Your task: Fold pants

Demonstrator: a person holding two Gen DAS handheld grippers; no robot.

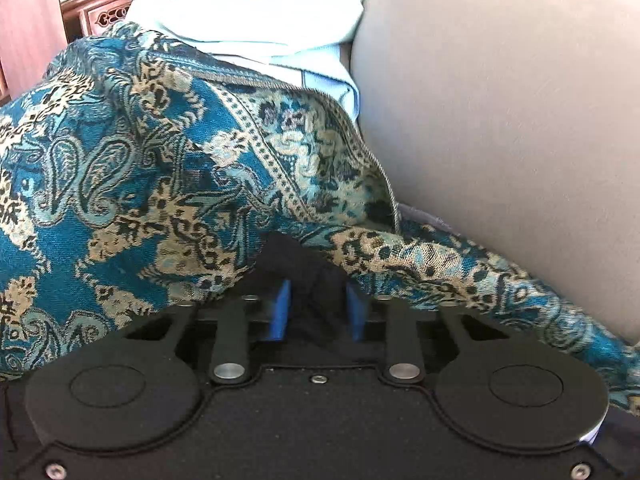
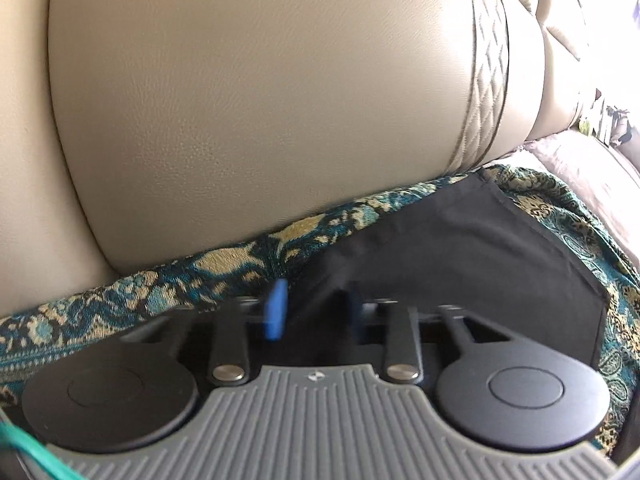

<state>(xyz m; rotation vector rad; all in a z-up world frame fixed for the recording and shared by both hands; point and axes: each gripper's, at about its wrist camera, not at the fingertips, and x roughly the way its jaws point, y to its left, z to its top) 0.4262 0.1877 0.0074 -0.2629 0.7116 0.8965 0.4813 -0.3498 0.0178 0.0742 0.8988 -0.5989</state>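
The black pants (image 2: 480, 248) lie on a teal and gold patterned throw (image 1: 140, 168) on a sofa seat. In the right wrist view a flat black panel with a stitched hem spreads to the right of my right gripper (image 2: 316, 308). Its blue fingers (image 2: 276, 308) are close together with black cloth between them. In the left wrist view a bunch of the black pants (image 1: 304, 272) sticks up between the blue fingers (image 1: 282, 312) of my left gripper (image 1: 318, 312), which is shut on it.
A beige leather sofa back cushion (image 2: 260, 100) rises right behind the throw. A pile of pale blue cloth (image 1: 256, 12) lies at the far end of the seat. Carved wooden furniture (image 1: 100, 4) stands beyond it.
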